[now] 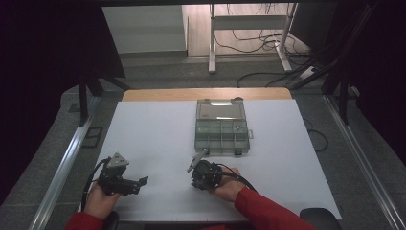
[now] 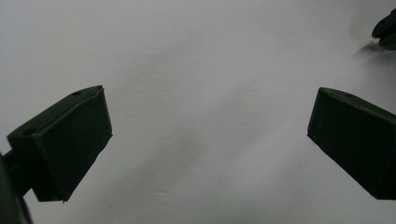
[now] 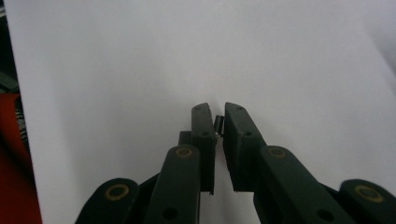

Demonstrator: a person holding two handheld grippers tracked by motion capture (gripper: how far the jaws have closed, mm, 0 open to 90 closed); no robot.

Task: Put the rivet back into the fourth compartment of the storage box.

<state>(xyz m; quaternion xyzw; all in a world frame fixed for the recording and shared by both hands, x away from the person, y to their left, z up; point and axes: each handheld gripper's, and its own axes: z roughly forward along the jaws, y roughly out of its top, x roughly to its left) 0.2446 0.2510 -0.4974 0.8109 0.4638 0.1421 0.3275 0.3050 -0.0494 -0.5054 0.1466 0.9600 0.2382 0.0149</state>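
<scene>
Room: dark curtains, cables on floor beyond. White table (image 1: 158, 143), bare around you. Clear organizer box (image 1: 221, 127) sits fwd and a bit right of your R gripper (image 1: 197, 162), nearer that hand; long axis runs away from you. R jaws clenched on a small dark part (image 3: 218, 125). L gripper (image 2: 210, 135) released, holding nothing.

one organizer box (image 1: 222, 127) (lid open), two tools

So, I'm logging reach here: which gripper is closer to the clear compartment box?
Right. The right gripper sits just in front of the compartment box, near its front-left corner. The left gripper rests well off to the box's left, near the table's front edge.
</scene>
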